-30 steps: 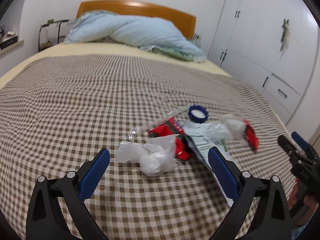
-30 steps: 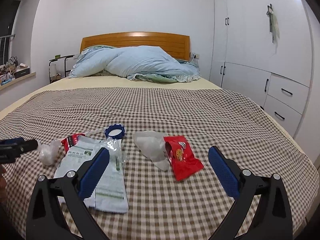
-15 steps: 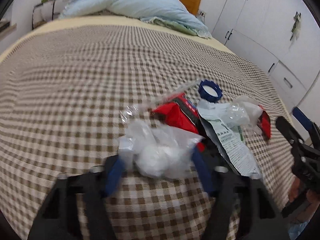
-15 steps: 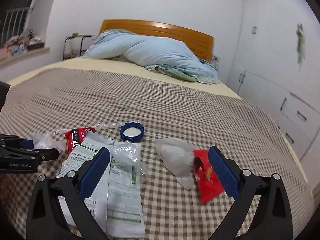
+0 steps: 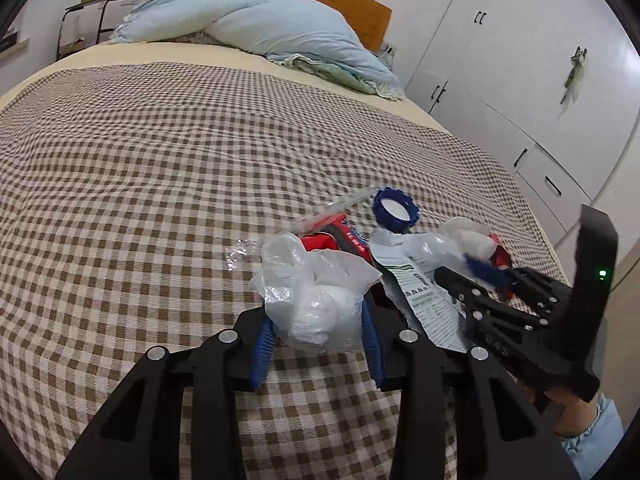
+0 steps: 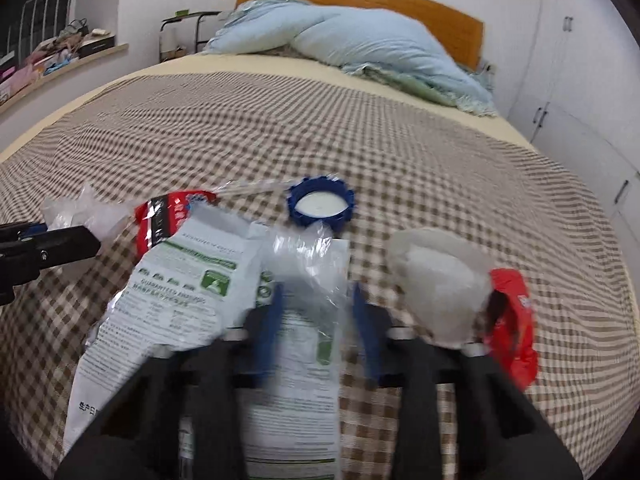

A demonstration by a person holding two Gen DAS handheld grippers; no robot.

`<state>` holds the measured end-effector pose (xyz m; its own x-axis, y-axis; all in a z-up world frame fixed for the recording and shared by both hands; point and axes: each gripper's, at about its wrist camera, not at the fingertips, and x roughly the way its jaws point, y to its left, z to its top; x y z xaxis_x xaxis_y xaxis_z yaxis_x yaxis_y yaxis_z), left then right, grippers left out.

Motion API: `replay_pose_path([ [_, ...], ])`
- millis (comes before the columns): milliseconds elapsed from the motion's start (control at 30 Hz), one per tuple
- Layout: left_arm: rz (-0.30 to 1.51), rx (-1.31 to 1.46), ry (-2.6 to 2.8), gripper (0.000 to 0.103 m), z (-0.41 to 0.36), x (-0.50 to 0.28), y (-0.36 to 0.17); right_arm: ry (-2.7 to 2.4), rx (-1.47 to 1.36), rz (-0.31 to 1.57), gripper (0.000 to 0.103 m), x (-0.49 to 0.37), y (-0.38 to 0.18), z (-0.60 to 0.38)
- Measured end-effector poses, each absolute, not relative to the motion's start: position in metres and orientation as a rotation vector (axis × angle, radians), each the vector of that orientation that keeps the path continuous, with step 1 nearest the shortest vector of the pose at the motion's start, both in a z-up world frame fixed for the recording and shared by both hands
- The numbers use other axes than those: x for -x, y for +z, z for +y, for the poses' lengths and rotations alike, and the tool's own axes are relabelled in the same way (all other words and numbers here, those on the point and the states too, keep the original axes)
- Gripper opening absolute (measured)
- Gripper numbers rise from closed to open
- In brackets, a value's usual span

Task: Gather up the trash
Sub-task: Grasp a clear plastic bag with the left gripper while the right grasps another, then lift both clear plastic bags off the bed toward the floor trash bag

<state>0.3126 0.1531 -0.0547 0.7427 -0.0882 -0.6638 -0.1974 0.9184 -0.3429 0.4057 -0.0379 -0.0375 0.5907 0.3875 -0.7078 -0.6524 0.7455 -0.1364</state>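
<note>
Trash is only just being taken up: the left tongs (image 5: 316,332) are clenched on a crumpled plastic bag (image 5: 316,300), the right tongs (image 6: 316,320) have just been closing around clear plastic (image 6: 308,264) on the white packet (image 6: 192,280). Red wrappers (image 6: 514,320) and the blue cap (image 6: 320,206) are left on the bed (image 6: 360,128).

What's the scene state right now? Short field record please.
surface: checked bedspread
left gripper: closed on crumpled clear bag, jaws just closing
right gripper: jaws just closing over clear wrapper on the white pouch; blurred, grip unclear
loose trash: blue cap, red packet, white cup
</note>
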Motion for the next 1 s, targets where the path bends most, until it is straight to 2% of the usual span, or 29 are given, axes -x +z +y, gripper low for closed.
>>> replay_pose_path([
  [167,0.731,0.411,0.042,0.035,0.15,-0.314,-0.055,0.642,0.381,0.657,0.016,-0.391,-0.033,-0.042],
  [567,0.667,0.39,0.019,0.035,0.139,-0.292,-0.04,0.552,0.362,0.476,0.015,-0.354,-0.009,-0.058],
  [1000,0.599,0.316,-0.024,0.035,0.105,-0.252,-0.021,0.497,0.294,0.483,0.015,-0.323,0.0,-0.081],
])
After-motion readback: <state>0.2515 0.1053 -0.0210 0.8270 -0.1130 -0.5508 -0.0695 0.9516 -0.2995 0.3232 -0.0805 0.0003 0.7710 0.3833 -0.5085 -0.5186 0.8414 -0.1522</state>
